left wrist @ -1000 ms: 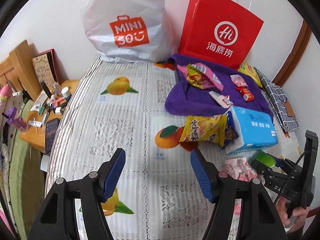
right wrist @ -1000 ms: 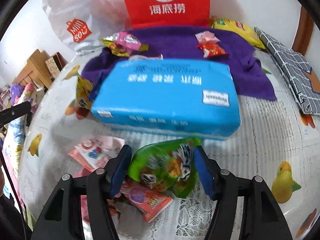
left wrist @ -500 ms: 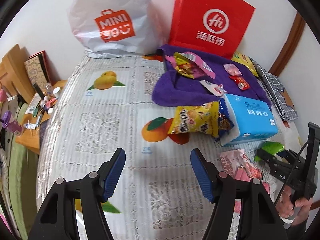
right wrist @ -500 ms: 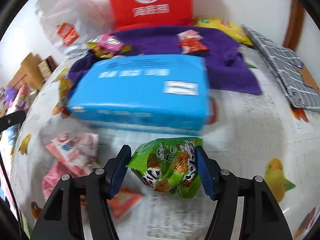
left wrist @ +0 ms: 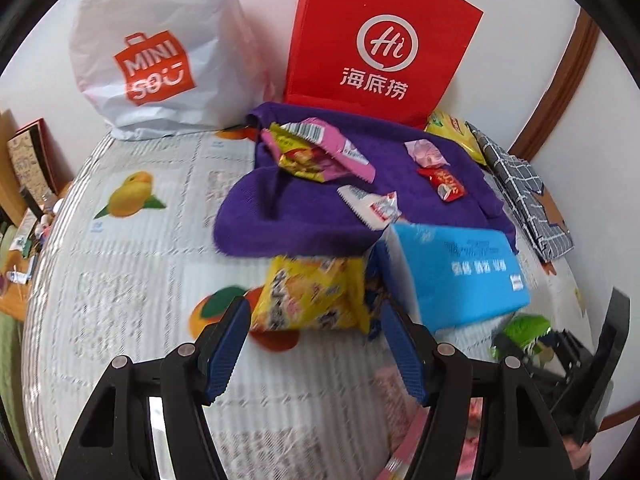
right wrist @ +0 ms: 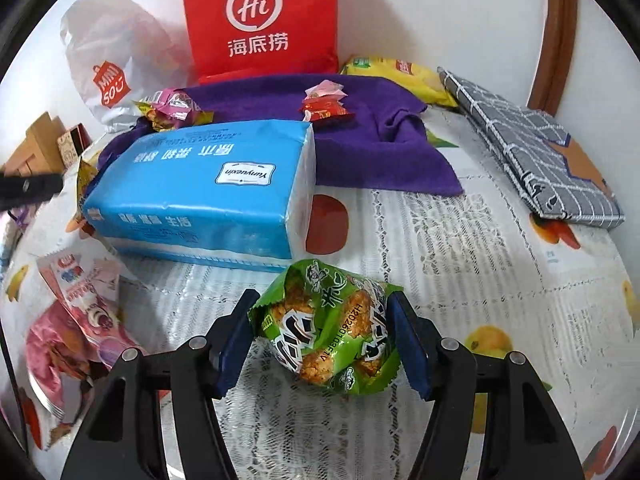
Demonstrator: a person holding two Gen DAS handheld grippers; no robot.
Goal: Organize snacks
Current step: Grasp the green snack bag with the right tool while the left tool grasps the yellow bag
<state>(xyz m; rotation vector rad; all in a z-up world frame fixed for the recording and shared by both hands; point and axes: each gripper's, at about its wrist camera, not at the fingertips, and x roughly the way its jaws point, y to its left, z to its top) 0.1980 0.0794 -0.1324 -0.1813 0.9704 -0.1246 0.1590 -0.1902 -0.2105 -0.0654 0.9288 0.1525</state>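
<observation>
My right gripper [right wrist: 324,320] is shut on a green snack packet [right wrist: 328,328] and holds it above the tablecloth, in front of a blue tissue pack [right wrist: 200,192]. The packet also shows in the left wrist view [left wrist: 524,330]. My left gripper [left wrist: 316,344] is open and empty, just in front of a yellow snack bag [left wrist: 312,298]. A purple towel [left wrist: 320,200] behind carries a pink-yellow packet [left wrist: 316,152], a white packet [left wrist: 372,206], a red candy [left wrist: 446,184] and a pink candy [left wrist: 426,152]. Pink packets [right wrist: 76,316] lie at the left of the right wrist view.
A red paper bag [left wrist: 384,48] and a white plastic bag [left wrist: 160,56] stand against the wall. A yellow bag [right wrist: 400,78] and a folded grey checked cloth [right wrist: 532,160] lie at the right. A wooden side table [left wrist: 16,264] with clutter is off the left edge.
My left gripper has moved forward and right, up to the yellow snack bag. My right gripper has carried the green packet to the right, away from the pink packets.
</observation>
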